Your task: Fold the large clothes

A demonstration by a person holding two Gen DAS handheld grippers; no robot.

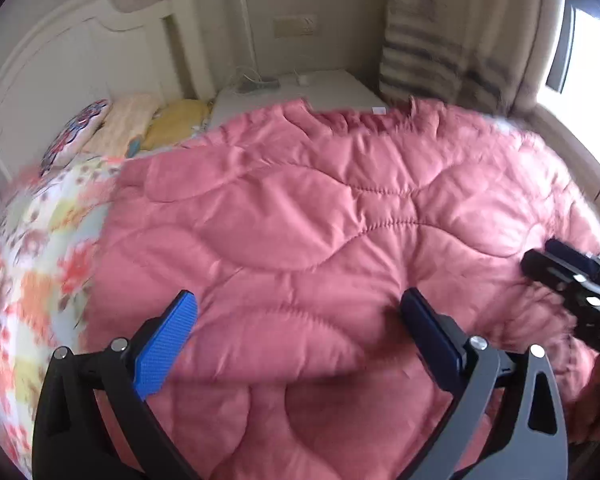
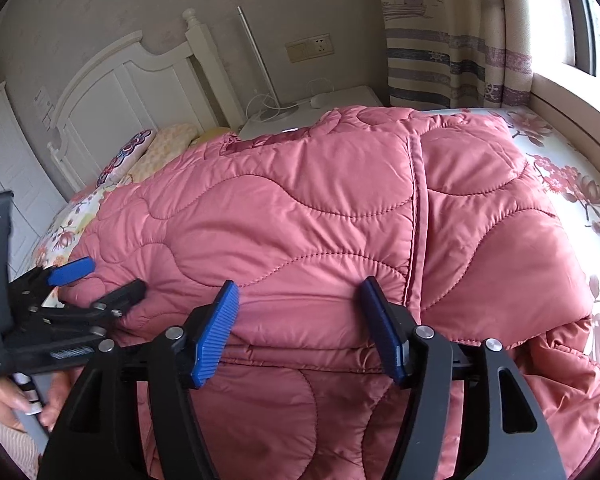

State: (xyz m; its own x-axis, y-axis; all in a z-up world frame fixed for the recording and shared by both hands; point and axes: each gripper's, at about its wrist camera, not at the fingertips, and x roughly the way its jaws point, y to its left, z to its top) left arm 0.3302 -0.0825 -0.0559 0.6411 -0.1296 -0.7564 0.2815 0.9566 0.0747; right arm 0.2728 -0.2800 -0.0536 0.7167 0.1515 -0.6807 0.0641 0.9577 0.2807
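A large pink quilted coat (image 1: 320, 232) lies spread on the bed, collar toward the far side; it also fills the right wrist view (image 2: 320, 220), with a folded layer across its near part. My left gripper (image 1: 296, 332) is open, its blue pads just above the coat's near left part; it shows from the side in the right wrist view (image 2: 104, 278). My right gripper (image 2: 298, 312) is open over the coat's near fold, and it shows at the right edge of the left wrist view (image 1: 540, 256). Neither holds fabric.
The bed has a floral sheet (image 2: 572, 176) and pillows (image 1: 112, 128) by the white headboard (image 2: 140, 88). A white nightstand (image 2: 332, 108) with a lamp pole and cables stands behind the coat. A striped curtain (image 2: 440, 68) and window are at the right.
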